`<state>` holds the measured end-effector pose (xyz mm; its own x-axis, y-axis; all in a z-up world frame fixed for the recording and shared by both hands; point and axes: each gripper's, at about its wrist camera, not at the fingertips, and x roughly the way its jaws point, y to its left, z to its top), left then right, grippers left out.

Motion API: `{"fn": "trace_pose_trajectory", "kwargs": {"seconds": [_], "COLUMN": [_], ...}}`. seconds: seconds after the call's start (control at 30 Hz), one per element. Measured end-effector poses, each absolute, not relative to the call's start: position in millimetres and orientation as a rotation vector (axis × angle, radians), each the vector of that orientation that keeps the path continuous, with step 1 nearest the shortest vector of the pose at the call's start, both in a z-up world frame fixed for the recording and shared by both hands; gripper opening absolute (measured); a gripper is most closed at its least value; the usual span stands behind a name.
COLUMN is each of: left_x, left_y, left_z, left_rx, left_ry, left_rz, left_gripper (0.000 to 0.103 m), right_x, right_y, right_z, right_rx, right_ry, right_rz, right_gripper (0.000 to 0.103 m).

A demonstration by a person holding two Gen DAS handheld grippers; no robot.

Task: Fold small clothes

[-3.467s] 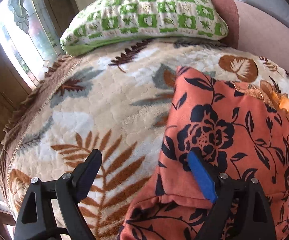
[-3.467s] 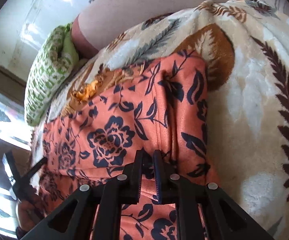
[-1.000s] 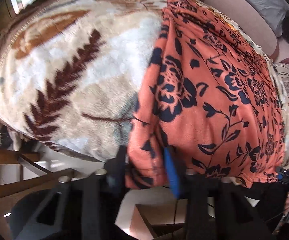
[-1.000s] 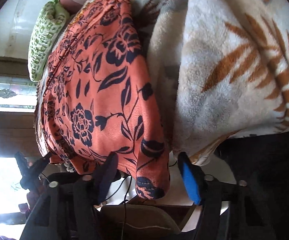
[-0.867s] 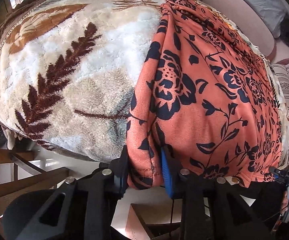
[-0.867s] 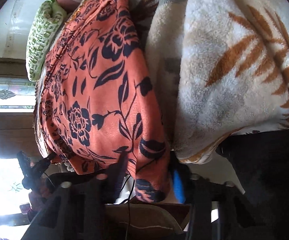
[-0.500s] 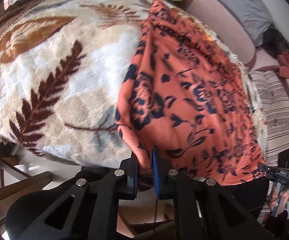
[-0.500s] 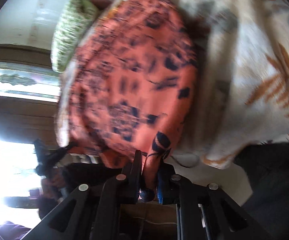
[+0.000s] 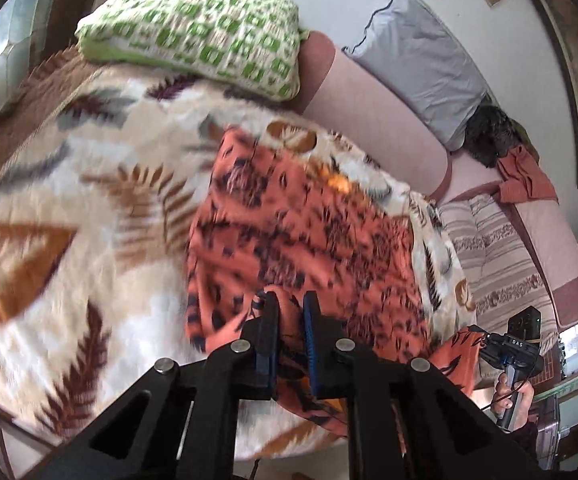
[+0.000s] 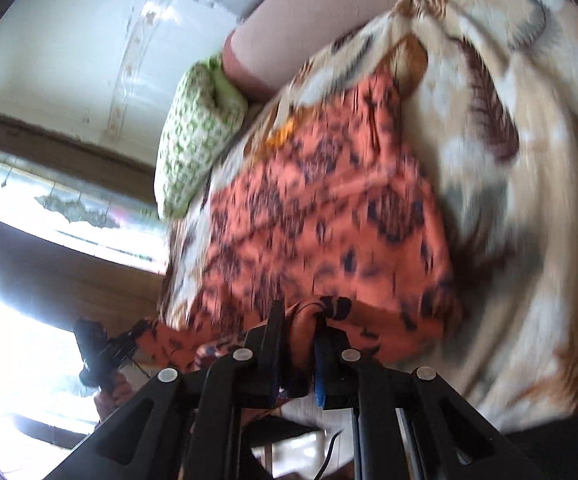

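An orange garment with a dark floral print (image 9: 309,232) lies on a leaf-patterned blanket (image 9: 69,208) over a bed. My left gripper (image 9: 287,308) is shut on the garment's near left corner and holds it lifted above the blanket. My right gripper (image 10: 298,320) is shut on the near right corner of the garment (image 10: 321,216), also lifted. The near hem hangs between the two grippers. The right gripper also shows in the left wrist view (image 9: 485,342), and the left gripper in the right wrist view (image 10: 129,338). Both views are motion-blurred.
A green-and-white checked pillow (image 9: 197,36) lies at the head of the bed against a pink headboard (image 9: 369,112). A grey pillow (image 9: 417,60) and dark and rust clothes (image 9: 521,176) sit further right. A window (image 10: 49,196) is beyond the bed's left side.
Both grippers closed on the garment's near corners at the bed edge, then lifted them up and forward over the blanket. The near part of the garment has come up off the bed edge.
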<state>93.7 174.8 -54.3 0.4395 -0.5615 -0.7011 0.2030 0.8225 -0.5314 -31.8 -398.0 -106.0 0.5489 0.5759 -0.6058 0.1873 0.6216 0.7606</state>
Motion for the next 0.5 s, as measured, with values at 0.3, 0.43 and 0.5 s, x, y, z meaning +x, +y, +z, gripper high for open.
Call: {"fn": "trace_pose_trajectory", "kwargs": {"seconds": [0.3,0.43,0.5], "left_x": [229,299,328], "left_y": [140,130,127], "left_z": [-65,-88,-105], "left_rx": [-0.45,-0.466,-0.482], "left_ry": [1.005,1.041,1.063], "left_rz": [-0.457,-0.391,-0.366], "left_gripper": [0.011,0.009,0.009], "right_x": [97,160,189], "right_y": [-453,-477,-485], "right_z": [-109,-129,-145], "right_rx": [0.949,0.99,1.013], "right_ry": [0.893,0.865,0.858], "right_rz": [0.158,0.102,0.076], "right_gripper": [0.013,0.013,0.013]}}
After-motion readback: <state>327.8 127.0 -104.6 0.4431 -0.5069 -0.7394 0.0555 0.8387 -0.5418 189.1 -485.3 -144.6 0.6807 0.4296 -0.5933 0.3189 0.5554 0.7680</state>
